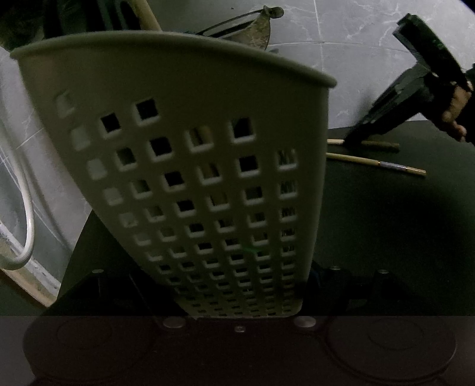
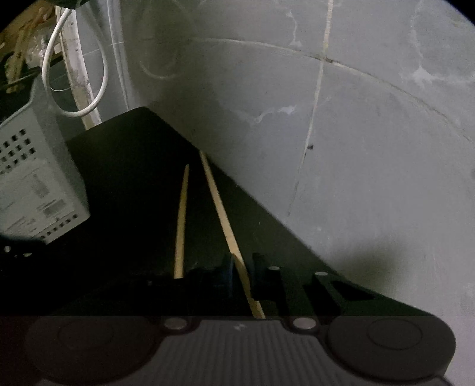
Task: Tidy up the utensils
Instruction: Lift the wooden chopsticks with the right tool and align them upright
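A pale perforated utensil basket (image 1: 193, 166) fills the left wrist view, tilted, with its lower end between my left gripper's (image 1: 240, 294) dark jaws, which are shut on it. Utensil handles (image 1: 252, 26) stick out of its top. Two wooden chopsticks (image 1: 377, 163) lie on the dark table to its right. My right gripper (image 1: 386, 118) is down at the farther chopstick. In the right wrist view my right gripper (image 2: 242, 267) has its jaws closed around one chopstick (image 2: 221, 207). The other chopstick (image 2: 181, 222) lies free to its left. The basket (image 2: 35, 184) shows at the left.
The dark table (image 2: 133, 166) ends against a grey marbled tiled wall (image 2: 341, 133). A white cable (image 2: 74, 80) loops down in the corner behind the basket. The table's left edge (image 1: 74, 246) is near the basket.
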Available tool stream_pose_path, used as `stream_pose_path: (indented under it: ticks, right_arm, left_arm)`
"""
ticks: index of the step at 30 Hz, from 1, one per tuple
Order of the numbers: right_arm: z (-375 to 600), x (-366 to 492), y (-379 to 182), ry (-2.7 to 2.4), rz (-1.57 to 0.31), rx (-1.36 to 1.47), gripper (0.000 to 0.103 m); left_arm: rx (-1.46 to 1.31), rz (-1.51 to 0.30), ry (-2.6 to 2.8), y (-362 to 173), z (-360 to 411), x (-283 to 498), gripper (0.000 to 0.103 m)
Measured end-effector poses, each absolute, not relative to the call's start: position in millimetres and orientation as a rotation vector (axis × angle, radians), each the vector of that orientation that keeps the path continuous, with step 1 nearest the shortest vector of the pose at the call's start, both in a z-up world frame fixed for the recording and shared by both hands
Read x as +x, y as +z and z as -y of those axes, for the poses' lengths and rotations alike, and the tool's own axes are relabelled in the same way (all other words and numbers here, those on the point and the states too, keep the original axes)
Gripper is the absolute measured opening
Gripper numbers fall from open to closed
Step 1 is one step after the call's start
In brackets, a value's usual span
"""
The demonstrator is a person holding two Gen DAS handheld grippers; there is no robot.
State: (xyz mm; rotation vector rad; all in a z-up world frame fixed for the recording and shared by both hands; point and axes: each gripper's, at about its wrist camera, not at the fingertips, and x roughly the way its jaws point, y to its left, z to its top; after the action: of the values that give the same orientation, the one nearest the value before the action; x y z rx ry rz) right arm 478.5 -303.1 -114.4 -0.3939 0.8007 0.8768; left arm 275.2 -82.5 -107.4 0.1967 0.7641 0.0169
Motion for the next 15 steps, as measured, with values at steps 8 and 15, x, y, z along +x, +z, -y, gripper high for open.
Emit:
stream_pose_path:
  ticks: [8,15]
  right_arm:
    - [309.2,435.2,-113.7,0.859,-0.847,-0.348,0.007]
    - [302.4,417.8,-113.5,0.816,-0.875,-0.260,0.012]
  left_arm:
    - [0.203,-0.755,-0.009,-108.7,76.0,274.5,0.081]
    - [0.222,-0.761,-0.049,-107.1,70.8,279.9,0.081]
